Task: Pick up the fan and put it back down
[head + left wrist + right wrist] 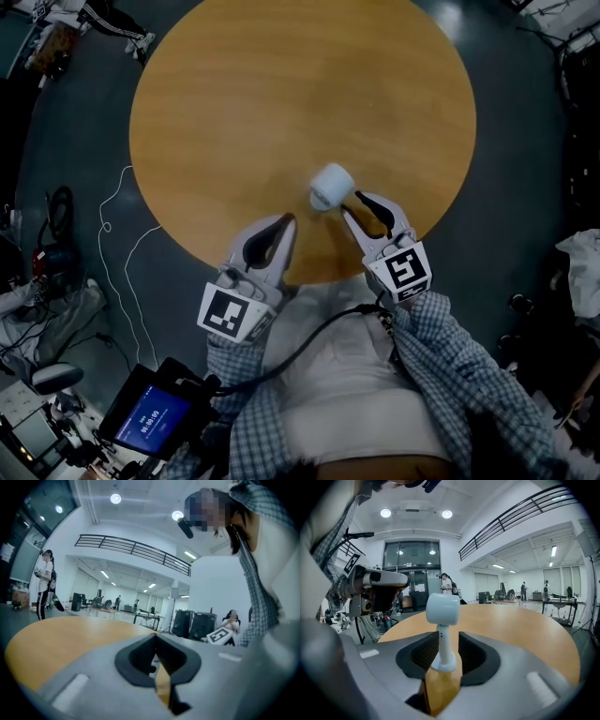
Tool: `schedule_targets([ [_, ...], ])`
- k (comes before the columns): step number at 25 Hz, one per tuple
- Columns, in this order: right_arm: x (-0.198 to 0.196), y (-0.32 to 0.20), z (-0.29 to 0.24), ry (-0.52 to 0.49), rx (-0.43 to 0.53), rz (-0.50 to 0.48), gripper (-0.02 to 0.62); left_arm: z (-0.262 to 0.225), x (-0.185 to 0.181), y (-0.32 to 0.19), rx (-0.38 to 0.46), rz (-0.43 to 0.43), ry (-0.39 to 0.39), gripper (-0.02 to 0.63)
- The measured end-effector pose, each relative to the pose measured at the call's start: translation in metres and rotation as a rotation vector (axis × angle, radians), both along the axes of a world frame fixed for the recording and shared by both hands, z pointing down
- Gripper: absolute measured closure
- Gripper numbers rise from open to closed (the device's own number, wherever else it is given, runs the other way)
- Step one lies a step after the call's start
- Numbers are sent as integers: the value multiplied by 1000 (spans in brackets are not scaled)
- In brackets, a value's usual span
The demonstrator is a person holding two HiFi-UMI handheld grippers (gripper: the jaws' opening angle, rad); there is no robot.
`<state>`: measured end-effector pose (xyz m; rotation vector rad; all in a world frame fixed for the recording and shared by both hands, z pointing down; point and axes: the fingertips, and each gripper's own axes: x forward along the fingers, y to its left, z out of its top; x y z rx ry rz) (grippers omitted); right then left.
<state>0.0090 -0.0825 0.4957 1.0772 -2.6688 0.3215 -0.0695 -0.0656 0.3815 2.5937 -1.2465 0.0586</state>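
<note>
Left gripper (287, 221) points to 1 o'clock, jaws pinched together. Right gripper (352, 202) aims at 11, jaws apart.

On the round table (234, 84) the small white fan (330, 186) stands upright close to the near edge; bare wood spreads wide beyond and beside it. The right gripper (350, 202) flanks its stem with narrow gaps. The left gripper (287, 221) sits alongside, apart.

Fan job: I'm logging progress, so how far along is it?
Nothing looks done for certain: the fan stands upright on the table. In hand: the right gripper has open jaws either side of its stem, not pressing. Whether the lift is still due, I cannot tell.
</note>
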Motion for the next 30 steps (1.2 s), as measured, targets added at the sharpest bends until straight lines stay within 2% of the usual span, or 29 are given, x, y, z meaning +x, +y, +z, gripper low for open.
schedule_targets([
  [5,35,1,-15,8,-4,66,507,-8,15,-7,3,20,6,609],
  [17,54,-40,-62,-68,99,156,591,-8,14,-21,61,21,-6,609],
  [22,46,-50,-76,-93,119,114,591,-5,15,-24,56,21,-12,609],
  [30,33,-49,-89,-94,163,13,592,-13,16,-30,99,24,-27,609],
])
